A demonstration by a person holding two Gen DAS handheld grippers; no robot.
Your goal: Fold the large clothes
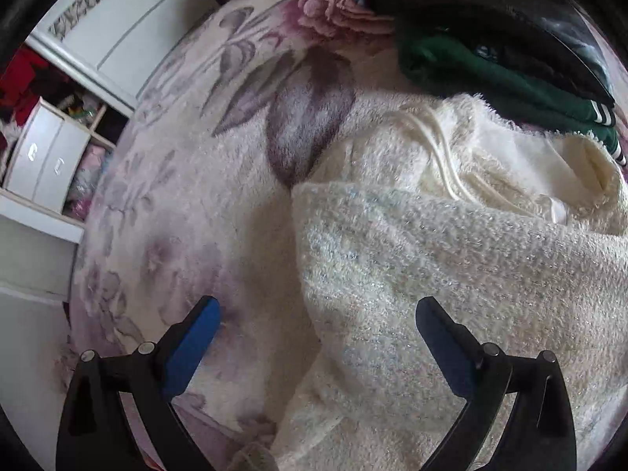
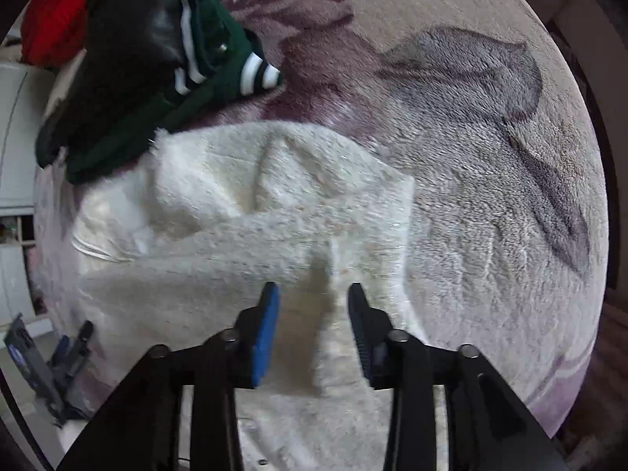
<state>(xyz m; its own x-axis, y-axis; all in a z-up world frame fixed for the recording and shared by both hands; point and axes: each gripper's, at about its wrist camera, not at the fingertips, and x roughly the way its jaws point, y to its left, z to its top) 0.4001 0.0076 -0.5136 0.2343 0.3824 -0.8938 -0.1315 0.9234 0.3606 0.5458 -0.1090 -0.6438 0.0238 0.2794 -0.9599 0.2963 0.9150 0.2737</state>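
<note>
A cream fluffy garment lies partly folded on a floral plush blanket, with a drawstring showing near its top. My left gripper is open wide above the garment's left edge, holding nothing. In the right wrist view the same cream garment fills the middle. My right gripper is open, its jaws partly apart, with a fold of the cream cloth between them. The left gripper also shows at the lower left.
A pile of a black garment and a green garment with white stripes lies beyond the cream one; it shows in the right wrist view with a red cloth. White cabinets and drawers stand left of the bed.
</note>
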